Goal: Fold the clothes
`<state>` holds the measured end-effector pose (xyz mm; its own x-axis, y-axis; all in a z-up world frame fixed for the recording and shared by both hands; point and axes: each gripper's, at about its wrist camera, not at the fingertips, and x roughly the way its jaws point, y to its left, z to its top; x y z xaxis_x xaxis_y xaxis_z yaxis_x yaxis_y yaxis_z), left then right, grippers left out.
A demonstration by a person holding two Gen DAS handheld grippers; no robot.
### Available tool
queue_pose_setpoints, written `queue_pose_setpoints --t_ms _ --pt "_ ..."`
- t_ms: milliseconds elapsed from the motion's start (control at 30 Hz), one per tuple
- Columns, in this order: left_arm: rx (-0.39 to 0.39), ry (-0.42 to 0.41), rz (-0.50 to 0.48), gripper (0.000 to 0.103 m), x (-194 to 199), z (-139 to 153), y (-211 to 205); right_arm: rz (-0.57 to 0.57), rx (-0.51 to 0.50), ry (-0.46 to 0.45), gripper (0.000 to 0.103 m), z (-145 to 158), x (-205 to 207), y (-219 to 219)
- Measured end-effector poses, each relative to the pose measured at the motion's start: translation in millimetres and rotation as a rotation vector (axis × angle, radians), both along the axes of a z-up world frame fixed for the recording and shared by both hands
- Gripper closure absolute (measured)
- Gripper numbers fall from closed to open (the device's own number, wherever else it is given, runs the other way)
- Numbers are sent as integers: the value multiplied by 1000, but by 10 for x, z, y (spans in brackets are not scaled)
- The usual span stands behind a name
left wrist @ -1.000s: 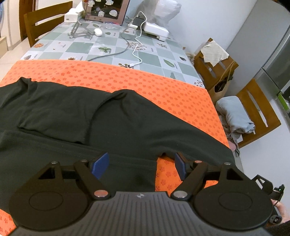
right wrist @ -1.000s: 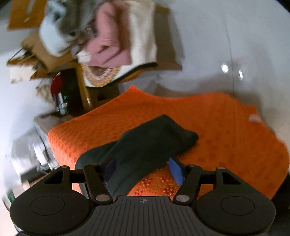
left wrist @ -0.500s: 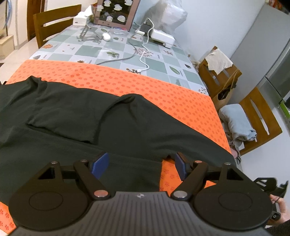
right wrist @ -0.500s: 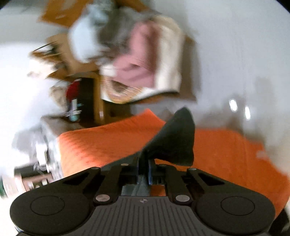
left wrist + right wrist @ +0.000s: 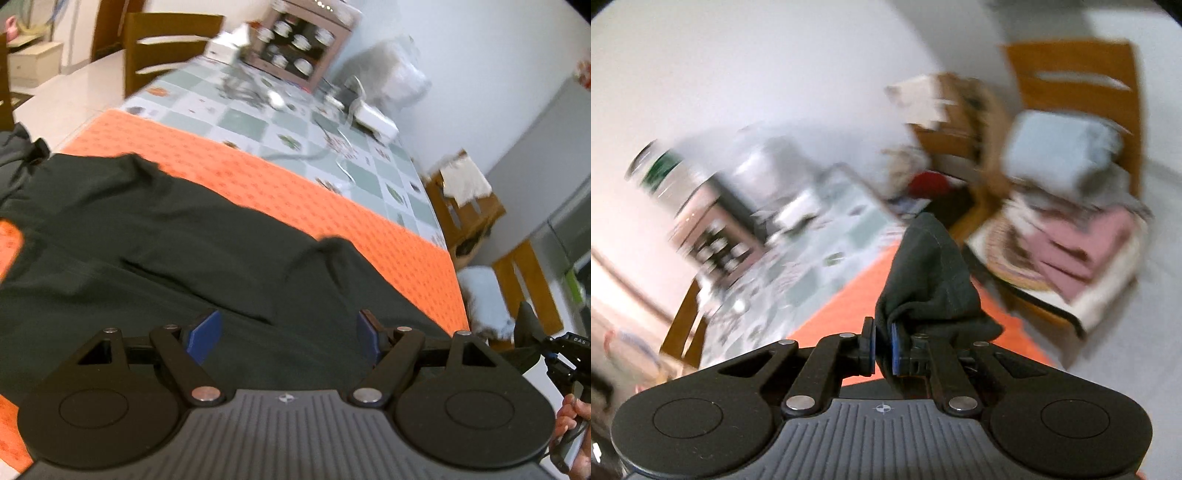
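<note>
Black garment corner pinched, lifted off table

My right hand-held gripper [image 5: 882,349] clamps the black garment [image 5: 177,251], spread on the orange cloth [image 5: 295,192]; my left hand-held gripper [image 5: 290,332] hovers wide open, empty.

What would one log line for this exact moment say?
task: fold clothes | left gripper: open over black cotton garment on orange patterned mat | right gripper: shut on lifted garment corner

Left wrist view: close above dark garment [image 5: 207,258], facing ahead along table. Right wrist view: raised, tilted, blurred, facing chairs. Shared: garment, orange cloth [image 5: 332,206].
</note>
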<state>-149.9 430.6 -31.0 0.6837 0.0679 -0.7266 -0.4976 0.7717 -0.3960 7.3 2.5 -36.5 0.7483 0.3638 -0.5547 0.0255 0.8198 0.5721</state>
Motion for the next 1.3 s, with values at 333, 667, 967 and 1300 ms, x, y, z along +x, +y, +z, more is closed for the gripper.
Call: queue_pose_setpoints --t_ms 333,667,967,1300 --pt "2 -24 78 18 -581 122 1041 274 -88 -86 93 157 -32 1912" --pt "-6 -25 126 18 -873 115 1685 555 -221 -26 92 -348 -353 3253" --pt "-7 12 68 18 -652 23 1712 764 -294 59 59 -576 -581 3559" --pt "-6 24 -91 18 124 -134 1308 856 -234 181 52 -551 -719 3124"
